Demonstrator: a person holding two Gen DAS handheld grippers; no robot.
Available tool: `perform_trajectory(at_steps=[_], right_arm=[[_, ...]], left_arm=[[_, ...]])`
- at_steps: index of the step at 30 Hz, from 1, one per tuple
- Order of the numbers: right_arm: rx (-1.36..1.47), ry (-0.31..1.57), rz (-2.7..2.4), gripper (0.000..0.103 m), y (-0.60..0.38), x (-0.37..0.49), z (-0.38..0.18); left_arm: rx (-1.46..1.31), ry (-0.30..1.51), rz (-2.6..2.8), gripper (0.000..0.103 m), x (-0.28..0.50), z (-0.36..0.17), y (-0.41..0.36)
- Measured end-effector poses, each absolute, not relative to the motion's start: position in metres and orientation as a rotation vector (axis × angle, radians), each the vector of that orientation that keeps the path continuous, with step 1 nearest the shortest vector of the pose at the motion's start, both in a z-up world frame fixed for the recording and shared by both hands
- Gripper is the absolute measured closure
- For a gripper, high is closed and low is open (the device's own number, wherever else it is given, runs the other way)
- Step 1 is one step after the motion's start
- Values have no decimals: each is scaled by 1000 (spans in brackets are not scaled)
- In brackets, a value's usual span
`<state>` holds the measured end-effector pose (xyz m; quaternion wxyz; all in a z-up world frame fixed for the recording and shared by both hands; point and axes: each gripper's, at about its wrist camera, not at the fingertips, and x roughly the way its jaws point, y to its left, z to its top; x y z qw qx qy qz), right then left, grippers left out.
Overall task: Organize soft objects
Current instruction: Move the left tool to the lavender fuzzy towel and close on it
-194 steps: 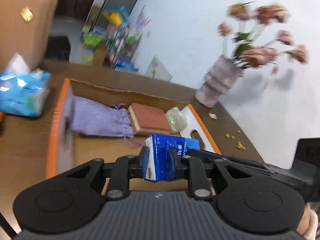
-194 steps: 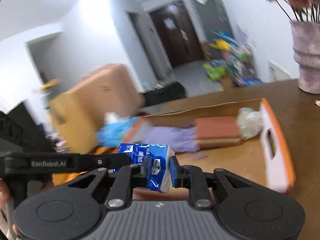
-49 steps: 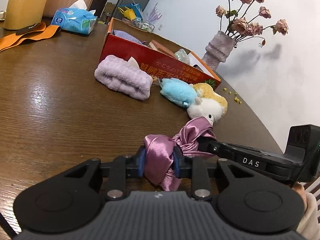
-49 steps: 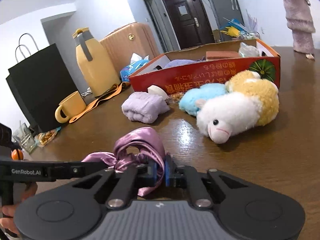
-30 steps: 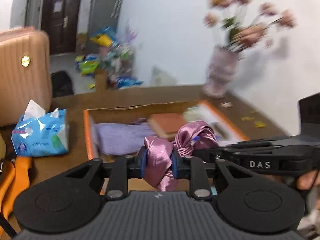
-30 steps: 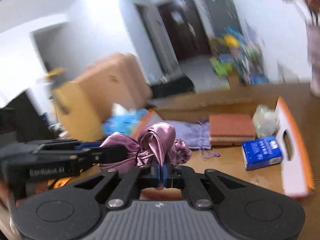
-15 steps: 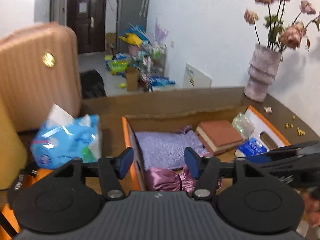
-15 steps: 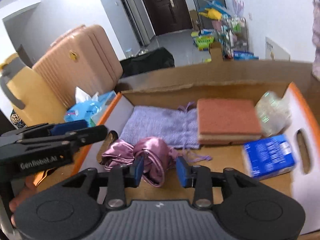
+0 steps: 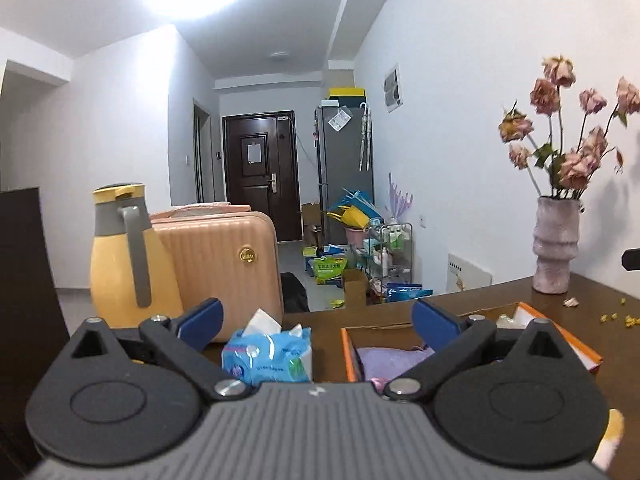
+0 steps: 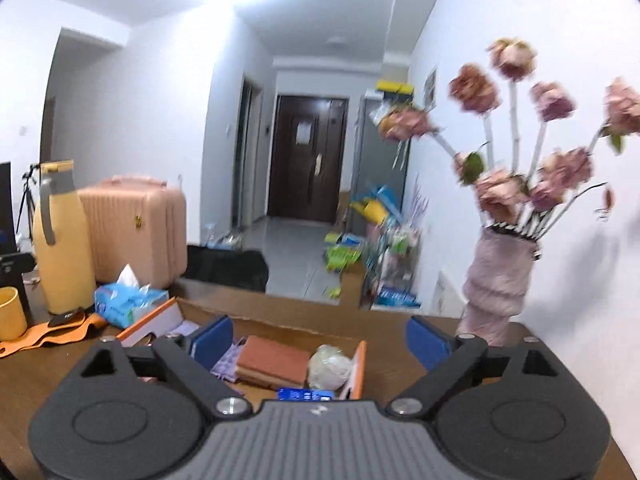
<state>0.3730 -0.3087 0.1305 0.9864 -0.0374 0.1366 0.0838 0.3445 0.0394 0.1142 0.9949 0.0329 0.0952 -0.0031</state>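
Note:
My left gripper has its jaws opening wide with nothing between them. It hangs above the near end of the orange-rimmed cardboard box. A lilac pouch lies inside, and a sliver of the pink satin cloth shows just over my gripper body. My right gripper is also opening and holds nothing. It hovers over the same box, where I see a brick-red sponge, a pale crumpled bag, a blue tissue packet and the lilac pouch.
On the wooden table left of the box sit a blue tissue pack, a yellow jug, a yellow mug and an orange strap. A pink suitcase stands behind. A vase of dried roses stands at the right.
Both grippers let go of the pink satin cloth, which now lies in the box. Their jaws spread wide. Both views lifted and tilted up, so the box has sunk low.

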Motion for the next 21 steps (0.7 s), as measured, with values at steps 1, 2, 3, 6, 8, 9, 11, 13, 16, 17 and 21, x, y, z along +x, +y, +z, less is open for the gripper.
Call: perform_trajectory(at_steps=[1, 2, 3, 6, 8, 9, 11, 13, 16, 17, 21], right_arm=[[-63, 269, 168, 9, -311, 368, 131], [-54, 261, 168, 9, -313, 365, 132], [-48, 254, 167, 9, -315, 358, 135], [-35, 234, 171, 9, -314, 347, 138], [-31, 223, 180, 9, -313, 340, 138], [-30, 218, 182, 9, -312, 337, 138], [-28, 204, 182, 9, -310, 327, 137], [-17, 185, 175, 9, -309, 311, 133], [-7, 157, 197, 9, -304, 277, 116], [-6, 151, 206, 9, -301, 263, 108], [-4, 146, 253, 5, -292, 210, 73]], left_arm=[[64, 190, -5, 0, 338, 115, 37], [69, 187, -4, 0, 333, 117, 34], [76, 183, -5, 0, 329, 117, 32], [84, 166, -4, 0, 315, 122, 26], [79, 157, -8, 0, 306, 124, 28], [79, 154, -7, 0, 303, 125, 27], [81, 149, 0, 0, 296, 124, 26], [79, 150, 25, 0, 286, 121, 25], [54, 163, 33, 0, 257, 103, 25], [28, 194, 19, 0, 246, 94, 27], [-46, 272, -19, 0, 203, 57, 29]])
